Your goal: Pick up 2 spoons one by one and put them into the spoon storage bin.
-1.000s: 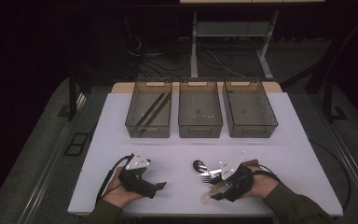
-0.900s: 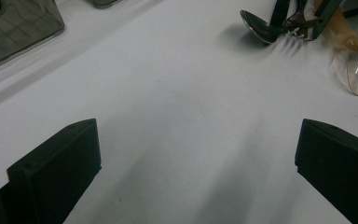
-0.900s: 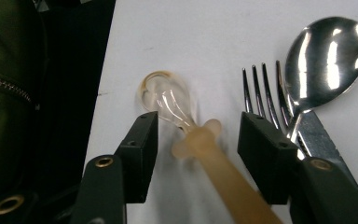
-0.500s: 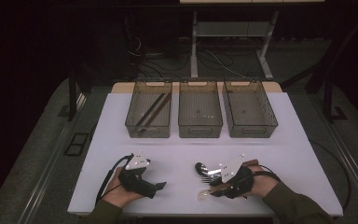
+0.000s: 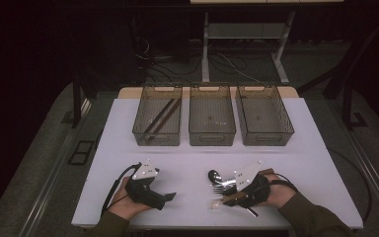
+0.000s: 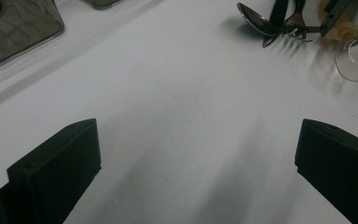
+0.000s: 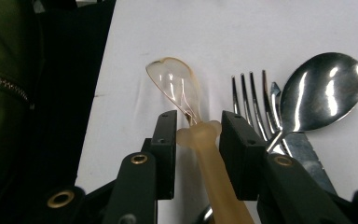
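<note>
A clear amber plastic spoon (image 7: 177, 86) lies on the white table (image 5: 296, 153), with its handle between the jaws of my right gripper (image 7: 198, 135). Those jaws have just been closing, and both pads now press the handle's thick end. Beside it lie a metal fork (image 7: 249, 98), a metal spoon (image 7: 324, 91) and a knife (image 7: 307, 154). In the high view, my right gripper (image 5: 222, 197) sits at the front right with the plastic spoon (image 5: 216, 203) at its tips. My left gripper (image 5: 169, 199) rests at the front left. It stands open (image 6: 196, 154) over bare table.
Three wire-mesh bins stand in a row at the back: the left bin (image 5: 139, 129) holds dark sticks, and the middle bin (image 5: 212, 140) and right bin (image 5: 265, 140) are beside it. The table's front edge runs just below both hands.
The right gripper's jaws have narrowed onto the plastic spoon's handle. Both hands have kept their places.
</note>
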A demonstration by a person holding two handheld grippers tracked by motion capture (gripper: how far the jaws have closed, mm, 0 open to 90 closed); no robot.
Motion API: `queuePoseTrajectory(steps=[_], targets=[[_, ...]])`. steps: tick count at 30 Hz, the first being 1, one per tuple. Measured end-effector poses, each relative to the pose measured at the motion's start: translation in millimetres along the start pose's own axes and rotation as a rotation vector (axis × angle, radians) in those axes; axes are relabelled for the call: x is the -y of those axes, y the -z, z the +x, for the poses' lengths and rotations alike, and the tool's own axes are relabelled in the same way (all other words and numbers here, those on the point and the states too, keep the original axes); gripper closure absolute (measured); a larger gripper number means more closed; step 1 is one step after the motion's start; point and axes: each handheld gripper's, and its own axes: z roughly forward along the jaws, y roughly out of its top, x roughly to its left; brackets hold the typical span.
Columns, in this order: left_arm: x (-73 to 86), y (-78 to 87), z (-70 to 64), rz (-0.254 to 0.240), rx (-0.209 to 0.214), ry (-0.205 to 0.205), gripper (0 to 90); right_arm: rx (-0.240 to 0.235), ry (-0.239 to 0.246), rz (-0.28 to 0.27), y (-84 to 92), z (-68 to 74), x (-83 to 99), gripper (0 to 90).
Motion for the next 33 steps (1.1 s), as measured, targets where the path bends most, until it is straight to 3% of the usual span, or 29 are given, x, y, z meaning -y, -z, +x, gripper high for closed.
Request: queuePoseTrajectory(steps=[7, 17, 24, 26, 27, 33], targets=[[0.0, 0.9, 0.9, 0.002, 0.000, -0.014, 0.0, 0.024, -0.013, -0.016, 4.6, -1.6, -1.3, 67.5], [1.0, 1.4, 1.1, -0.016, 0.005, 0.001, 0.0, 0.054, -0.055, -0.046, 11.1, -4.5, -2.0, 67.9], [2.4, 1.9, 3.5, -0.021, 0.003, -0.008, 0.0, 0.087, -0.119, -0.084, 16.0, -8.1, -1.7, 68.9], [3.0, 1.9, 4.4, -0.027, 0.006, -0.010, 0.0, 0.092, -0.176, -0.102, 16.7, -7.7, -2.2, 69.3], [3.3, 2.2, 5.1, -0.023, 0.006, -0.012, 0.0, 0.110, -0.161, -0.097, 17.8, -10.5, -1.1, 69.5], [5.3, 2.6, 7.2, -0.036, 0.021, -0.007, 0.0, 0.153, -0.253, -0.127, 20.6, -12.8, -0.6, 75.0]])
